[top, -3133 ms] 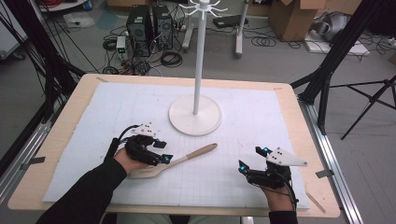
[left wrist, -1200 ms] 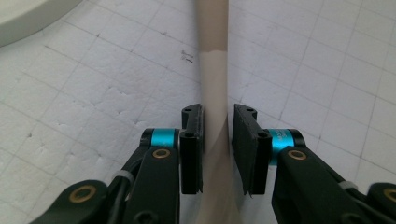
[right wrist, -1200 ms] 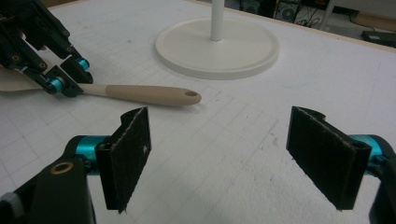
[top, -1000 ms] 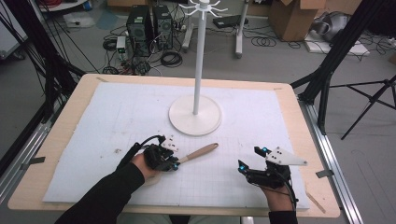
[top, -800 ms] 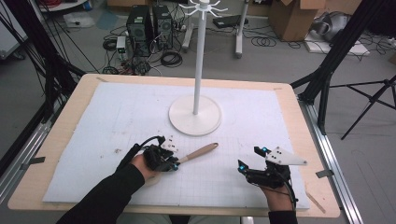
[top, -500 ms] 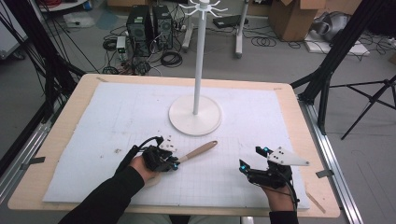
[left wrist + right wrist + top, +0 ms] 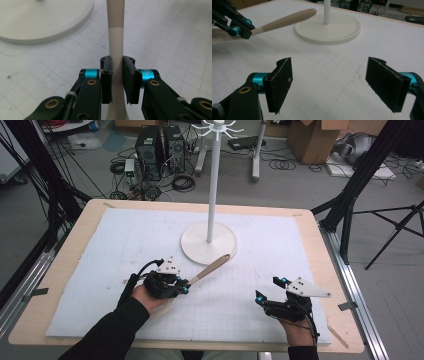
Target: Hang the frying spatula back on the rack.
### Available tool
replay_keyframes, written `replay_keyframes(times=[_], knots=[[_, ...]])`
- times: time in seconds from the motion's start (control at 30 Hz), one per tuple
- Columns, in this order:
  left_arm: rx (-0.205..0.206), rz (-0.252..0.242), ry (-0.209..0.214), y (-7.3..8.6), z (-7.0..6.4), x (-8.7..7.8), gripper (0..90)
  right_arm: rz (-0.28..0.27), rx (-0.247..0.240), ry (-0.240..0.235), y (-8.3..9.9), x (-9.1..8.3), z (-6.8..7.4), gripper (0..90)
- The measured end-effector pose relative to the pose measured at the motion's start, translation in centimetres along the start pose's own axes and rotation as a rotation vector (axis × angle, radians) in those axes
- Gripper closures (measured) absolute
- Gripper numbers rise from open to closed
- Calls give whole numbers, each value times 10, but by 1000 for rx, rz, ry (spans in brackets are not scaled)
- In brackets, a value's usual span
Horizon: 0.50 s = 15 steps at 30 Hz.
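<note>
On the left of the table (image 7: 65,270), the left gripper (image 7: 181,285) has its fingers (image 7: 106,75) pinching the neck of a wooden spoon (image 7: 210,269), pressed against its sides. The spoon's handle slants up and away toward the round base of a white stand (image 7: 208,242), its tip hanging just over the base's near edge. Well apart on the right, the right gripper (image 7: 266,295) hovers low over the white gridded mat (image 7: 280,250), its fingers (image 7: 280,82) spread wide with nothing between them.
</note>
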<state>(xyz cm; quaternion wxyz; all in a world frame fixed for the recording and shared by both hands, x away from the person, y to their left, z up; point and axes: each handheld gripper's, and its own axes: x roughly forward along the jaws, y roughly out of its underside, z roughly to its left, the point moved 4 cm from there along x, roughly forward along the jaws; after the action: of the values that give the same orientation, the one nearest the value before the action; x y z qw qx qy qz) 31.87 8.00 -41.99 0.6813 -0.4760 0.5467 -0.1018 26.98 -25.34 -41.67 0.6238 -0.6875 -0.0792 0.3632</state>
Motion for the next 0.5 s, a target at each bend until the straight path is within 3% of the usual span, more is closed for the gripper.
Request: replay_keyframes(times=[0.13,0.23,0.5], knots=[[-23,-83,-19,-5,-1,-13,778,-17,68,-36,-4,4,6,202],[-32,-143,-30,-9,-3,-22,778,-26,94,-64,-11,9,13,201],[-22,-228,-35,-12,-11,-36,778,-46,57,-133,-33,32,41,193]])
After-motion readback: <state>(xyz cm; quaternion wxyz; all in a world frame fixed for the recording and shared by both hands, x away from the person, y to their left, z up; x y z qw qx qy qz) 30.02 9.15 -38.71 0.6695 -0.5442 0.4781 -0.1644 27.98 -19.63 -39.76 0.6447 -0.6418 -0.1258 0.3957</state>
